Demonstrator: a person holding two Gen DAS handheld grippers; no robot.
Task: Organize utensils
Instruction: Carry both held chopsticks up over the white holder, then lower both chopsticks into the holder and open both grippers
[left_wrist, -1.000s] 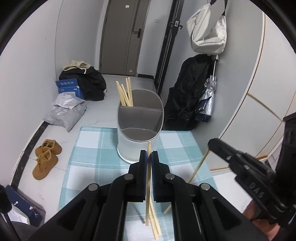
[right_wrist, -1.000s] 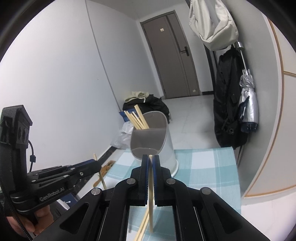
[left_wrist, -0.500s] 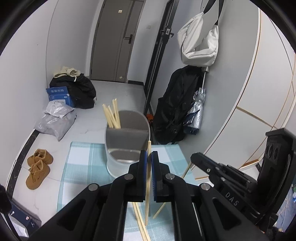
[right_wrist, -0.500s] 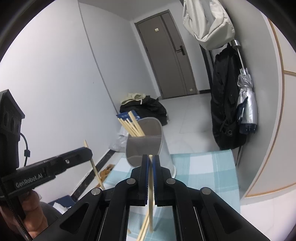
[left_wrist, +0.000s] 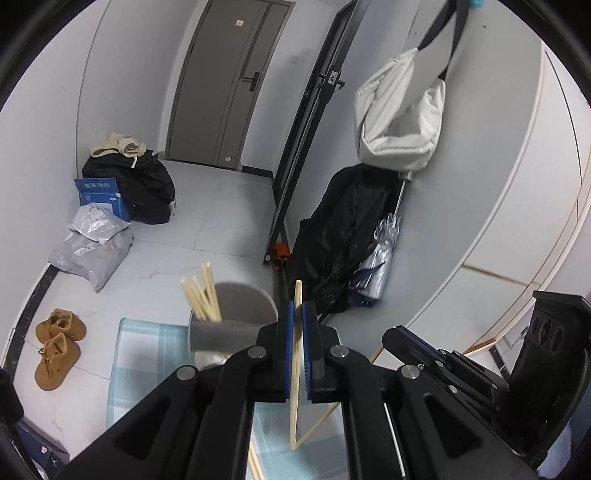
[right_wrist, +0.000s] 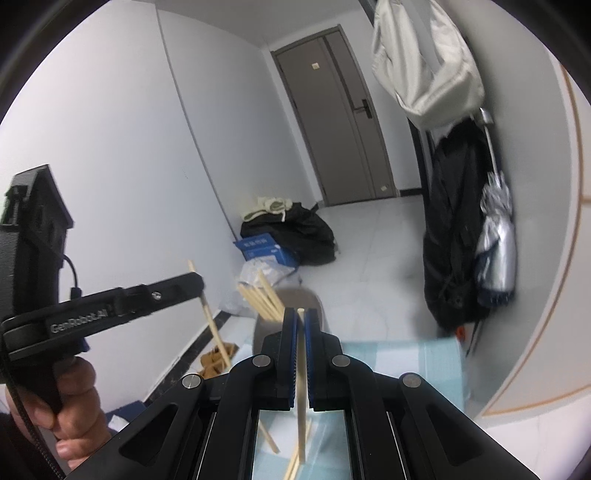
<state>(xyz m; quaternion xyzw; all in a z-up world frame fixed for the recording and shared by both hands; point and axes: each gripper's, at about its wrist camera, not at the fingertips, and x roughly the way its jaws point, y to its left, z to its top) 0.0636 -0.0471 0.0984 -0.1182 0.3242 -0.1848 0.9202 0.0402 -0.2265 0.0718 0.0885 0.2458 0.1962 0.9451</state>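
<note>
Both grippers pinch one chopstick each, standing up. The cup (left_wrist: 236, 325) sits at 11 o'clock from the left gripper (left_wrist: 295, 354), closer than the right gripper (right_wrist: 301, 358).

Upright wooden chopstick (left_wrist: 295, 354) beside grey holder (left_wrist: 236, 317)

pale wooden chopsticks (left_wrist: 295, 354), matt grey plastic holder (left_wrist: 236, 317) — checked cloth mat (left_wrist: 147, 354)

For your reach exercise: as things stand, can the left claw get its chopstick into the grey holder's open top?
Probably yes. The left claw grips its chopstick upright, above and just right of the grey holder, whose top is open beside the chopsticks already inside.
</note>
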